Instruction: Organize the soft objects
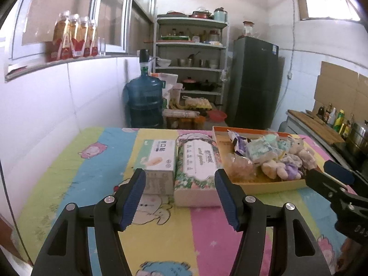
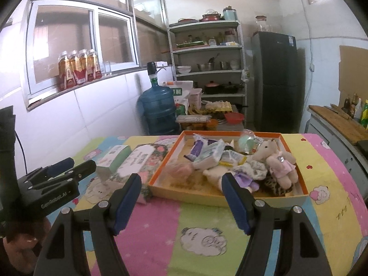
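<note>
1. Both tools, left (image 1: 180, 197) and right (image 2: 181, 201), gape wide, holding nothing.
2. Soft toys (image 2: 273, 163) and packs lie piled in the tray (image 2: 161, 172).
3. Two boxes (image 1: 179, 158) sit beside it, maybe sorted already.

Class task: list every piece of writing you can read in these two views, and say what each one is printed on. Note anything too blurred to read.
"GenRobot.AI": on the left tongs' body.
Chinese heading on the white box: blurred.
Label on the floral pack: blurred.
Wrappers in the tray: too small.
Bottle labels: too small.
</note>
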`<action>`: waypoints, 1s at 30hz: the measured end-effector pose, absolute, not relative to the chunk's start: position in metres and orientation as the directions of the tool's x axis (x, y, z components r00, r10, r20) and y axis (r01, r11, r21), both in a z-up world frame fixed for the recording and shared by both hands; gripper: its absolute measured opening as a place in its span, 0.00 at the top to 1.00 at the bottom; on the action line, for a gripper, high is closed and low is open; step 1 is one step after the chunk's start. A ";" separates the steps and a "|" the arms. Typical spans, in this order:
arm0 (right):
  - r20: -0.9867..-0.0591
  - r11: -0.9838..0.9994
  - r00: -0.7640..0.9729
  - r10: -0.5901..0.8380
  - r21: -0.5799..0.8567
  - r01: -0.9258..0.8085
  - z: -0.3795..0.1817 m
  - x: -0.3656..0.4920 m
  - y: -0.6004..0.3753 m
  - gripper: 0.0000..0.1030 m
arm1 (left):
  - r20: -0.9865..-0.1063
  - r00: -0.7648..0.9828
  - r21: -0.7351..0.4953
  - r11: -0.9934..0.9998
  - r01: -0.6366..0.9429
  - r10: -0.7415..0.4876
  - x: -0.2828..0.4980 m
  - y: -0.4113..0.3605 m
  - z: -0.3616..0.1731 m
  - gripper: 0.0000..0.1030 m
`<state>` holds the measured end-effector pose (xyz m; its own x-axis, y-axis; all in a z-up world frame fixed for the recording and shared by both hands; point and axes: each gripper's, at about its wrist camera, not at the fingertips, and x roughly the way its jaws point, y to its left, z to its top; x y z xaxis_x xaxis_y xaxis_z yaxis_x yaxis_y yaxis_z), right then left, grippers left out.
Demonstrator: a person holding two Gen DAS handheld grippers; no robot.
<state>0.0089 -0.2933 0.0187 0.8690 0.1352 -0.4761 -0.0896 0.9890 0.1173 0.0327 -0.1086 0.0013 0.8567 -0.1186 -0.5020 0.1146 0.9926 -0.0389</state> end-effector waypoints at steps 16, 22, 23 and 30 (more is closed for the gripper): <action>-0.429 0.996 0.903 0.012 0.082 0.026 0.021 -0.046 -0.241 0.30 | -0.445 0.889 -0.020 0.994 0.109 -0.106 -0.035 -0.069 0.009 0.38; -0.434 0.995 0.901 0.004 0.091 0.039 0.025 -0.060 -0.229 0.30 | -0.446 0.887 -0.027 0.992 0.124 -0.123 -0.051 -0.064 0.013 0.38; -0.437 0.995 0.900 0.000 0.087 0.043 0.025 -0.062 -0.226 0.30 | -0.446 0.887 -0.025 0.992 0.123 -0.121 -0.054 -0.063 0.013 0.38; -0.449 0.996 0.893 -0.001 0.079 0.040 0.025 -0.069 -0.215 0.30 | -0.448 0.889 -0.041 0.995 0.088 -0.097 -0.064 -0.058 0.012 0.38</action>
